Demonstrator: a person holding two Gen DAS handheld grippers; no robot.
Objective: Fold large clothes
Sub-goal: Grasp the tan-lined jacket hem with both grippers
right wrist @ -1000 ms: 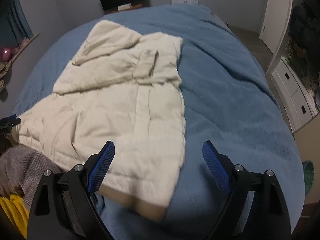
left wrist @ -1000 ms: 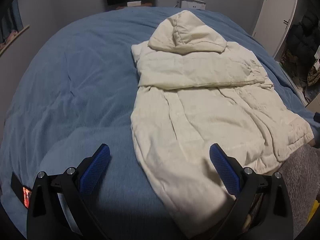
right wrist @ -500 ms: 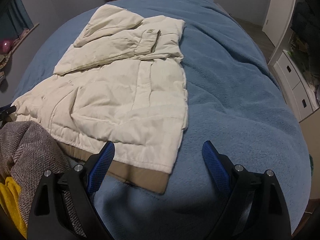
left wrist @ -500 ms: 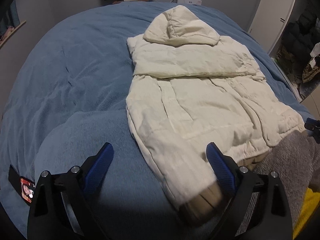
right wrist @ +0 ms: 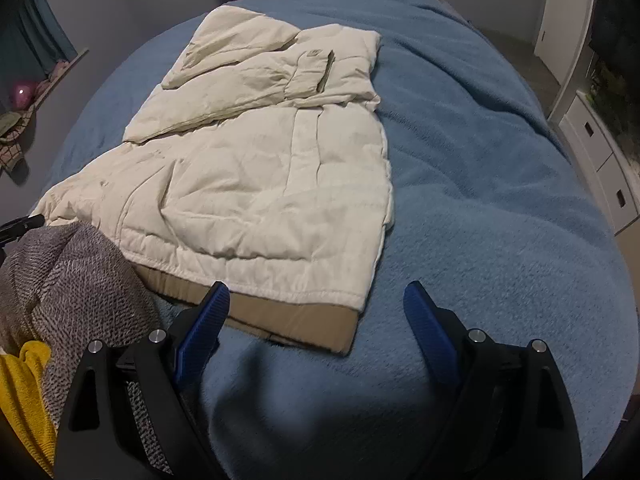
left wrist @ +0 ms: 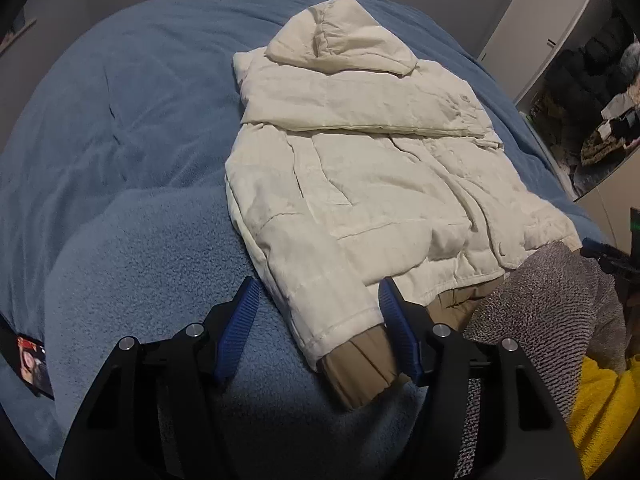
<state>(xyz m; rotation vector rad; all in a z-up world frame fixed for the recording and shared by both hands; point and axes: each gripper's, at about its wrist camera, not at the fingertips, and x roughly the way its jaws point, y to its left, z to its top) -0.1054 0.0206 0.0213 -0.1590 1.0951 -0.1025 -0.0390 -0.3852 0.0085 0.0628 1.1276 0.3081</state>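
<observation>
— Jacket (left wrist: pixel 360 184) first: where does it lie, and which way does it run?

— Flat on the blue blanket (left wrist: pixel 120 140) of the bed, cream and padded. Its long axis runs away from both cameras: hood (left wrist: pixel 340 36) at the far end, tan hem (right wrist: pixel 280 316) at the near end. One sleeve is folded across the chest just below the hood; the other sleeve (left wrist: pixel 320 280) lies down the left side, its tan cuff (left wrist: pixel 360 368) nearest the left camera.

— How is the left gripper (left wrist: pixel 318 334) placed?

— Low over the blanket, pointing along the jacket. Its blue fingers (left wrist: pixel 240 332) are spread apart, one on each side of the cuffed sleeve end, nothing pinched between them.

— And the right gripper (right wrist: pixel 316 328)?

— Also low and aimed forward, at the hem's right corner. Its fingers (right wrist: pixel 430 328) stand wide apart, holding nothing; the left one is just beside the hem, the right one over bare blanket.

— Anything beside the jacket?

— A grey knit garment (right wrist: pixel 72 280) and a yellow cloth (right wrist: pixel 24 392), bunched at the near edge between the two grippers.
</observation>
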